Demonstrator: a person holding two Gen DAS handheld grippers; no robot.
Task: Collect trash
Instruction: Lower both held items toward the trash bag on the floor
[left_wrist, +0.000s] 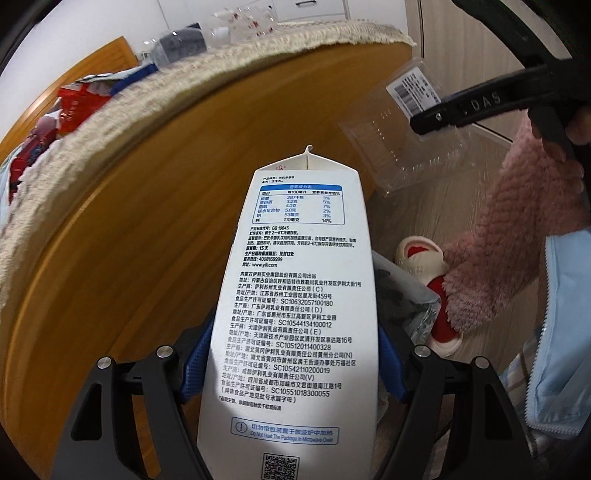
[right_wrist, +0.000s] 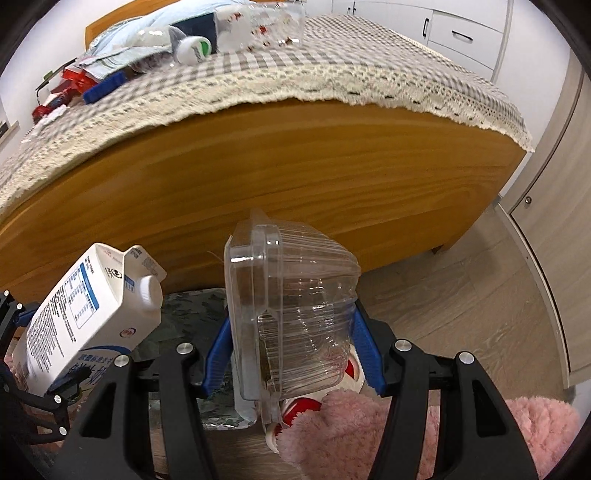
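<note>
— What am I looking at for surfaces?

— I'm seeing a milk carton (left_wrist: 295, 295) of smooth, matt printed paperboard, and a clear, glossy, ribbed plastic clamshell (right_wrist: 295, 314).

— And behind them?

— I'm reading the table's side (right_wrist: 258, 177) as smooth varnished wood; a rough woven cloth (right_wrist: 332, 77) with a lace edge is hanging over its front edge.

Bright, even indoor light fills both fisheye views, bending the wooden bed frame (right_wrist: 258, 177) into an arc inside black corner vignettes. A soft shadow crosses the sharply printed milk carton (left_wrist: 295, 295). Motion blur smears the lace-edged bedspread (left_wrist: 110, 122) and clutter.
</note>
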